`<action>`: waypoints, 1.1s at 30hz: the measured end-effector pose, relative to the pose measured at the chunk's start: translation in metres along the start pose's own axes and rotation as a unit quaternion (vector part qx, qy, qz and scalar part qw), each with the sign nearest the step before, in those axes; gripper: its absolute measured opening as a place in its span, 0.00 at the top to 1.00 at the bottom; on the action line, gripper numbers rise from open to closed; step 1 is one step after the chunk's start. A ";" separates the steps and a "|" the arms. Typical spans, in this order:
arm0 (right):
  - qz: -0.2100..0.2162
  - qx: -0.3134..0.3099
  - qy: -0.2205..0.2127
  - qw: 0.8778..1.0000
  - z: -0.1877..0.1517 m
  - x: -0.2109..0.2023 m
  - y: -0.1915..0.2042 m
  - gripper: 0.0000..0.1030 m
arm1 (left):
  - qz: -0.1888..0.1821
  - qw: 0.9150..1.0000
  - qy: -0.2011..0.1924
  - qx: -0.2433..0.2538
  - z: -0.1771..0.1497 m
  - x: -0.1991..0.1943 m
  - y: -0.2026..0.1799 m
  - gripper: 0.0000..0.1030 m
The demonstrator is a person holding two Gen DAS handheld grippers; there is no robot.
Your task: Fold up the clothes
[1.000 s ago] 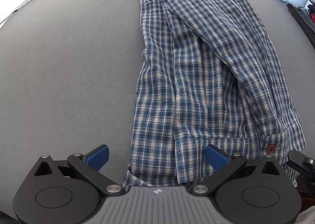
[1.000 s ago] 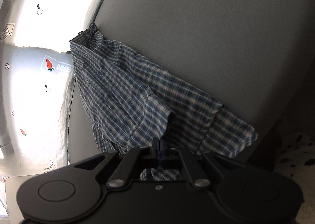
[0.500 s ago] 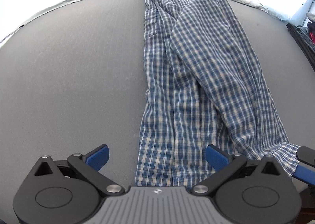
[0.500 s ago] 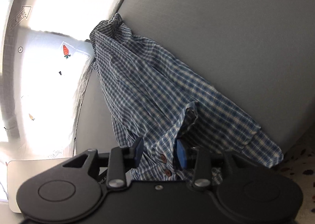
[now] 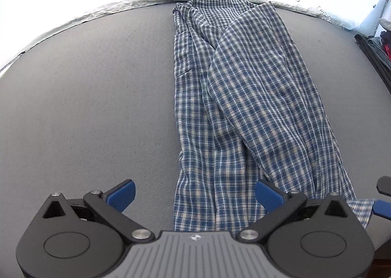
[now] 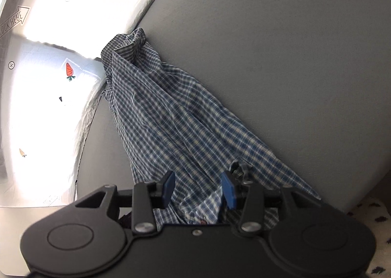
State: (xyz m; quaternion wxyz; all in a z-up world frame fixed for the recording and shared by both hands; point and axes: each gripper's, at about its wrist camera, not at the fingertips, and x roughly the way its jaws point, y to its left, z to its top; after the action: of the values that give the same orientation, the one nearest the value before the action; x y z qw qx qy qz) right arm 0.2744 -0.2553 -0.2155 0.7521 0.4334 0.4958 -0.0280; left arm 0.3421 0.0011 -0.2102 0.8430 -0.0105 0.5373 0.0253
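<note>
Plaid shirt (image 5: 246,97) lies in a long strip on the grey table (image 5: 85,106), collar at the far edge; left gripper (image 5: 195,194) gapes wide over the hem; right gripper (image 6: 199,186) parted above the cuff, clamping nothing.

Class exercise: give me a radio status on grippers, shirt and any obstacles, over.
Left gripper open over the hem. Right gripper open, nothing held. Plaid shirt folded lengthwise on the grey surface. No obstruction seen.
</note>
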 end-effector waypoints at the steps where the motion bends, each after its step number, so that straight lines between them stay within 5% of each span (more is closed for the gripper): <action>1: -0.002 -0.001 -0.004 1.000 -0.001 -0.002 -0.003 0.57 | -0.001 1.000 0.002 0.002 0.000 0.002 -0.001 0.00; 8: -0.001 -0.024 -0.044 0.999 -0.010 -0.017 -0.014 0.57 | -0.013 0.999 0.026 0.016 -0.016 0.013 -0.006 0.00; 12: 0.024 -0.069 -0.070 0.995 -0.014 -0.020 -0.006 0.73 | -0.015 0.999 0.033 0.017 -0.025 0.015 -0.008 0.00; 16: 0.059 -0.114 -0.109 0.986 -0.012 -0.027 0.009 0.76 | -0.013 1.000 0.020 0.008 -0.021 0.011 -0.005 0.00; 33: 0.081 -0.144 -0.112 0.980 0.079 0.049 0.068 0.76 | 0.002 0.999 -0.022 -0.049 0.056 0.036 0.020 0.00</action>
State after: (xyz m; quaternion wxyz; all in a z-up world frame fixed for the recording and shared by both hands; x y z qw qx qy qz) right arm 0.3884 -0.2483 -0.2005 0.8574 0.3531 0.3702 0.0562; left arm 0.4072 0.0243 -0.2191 0.8531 -0.0502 0.5166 0.0530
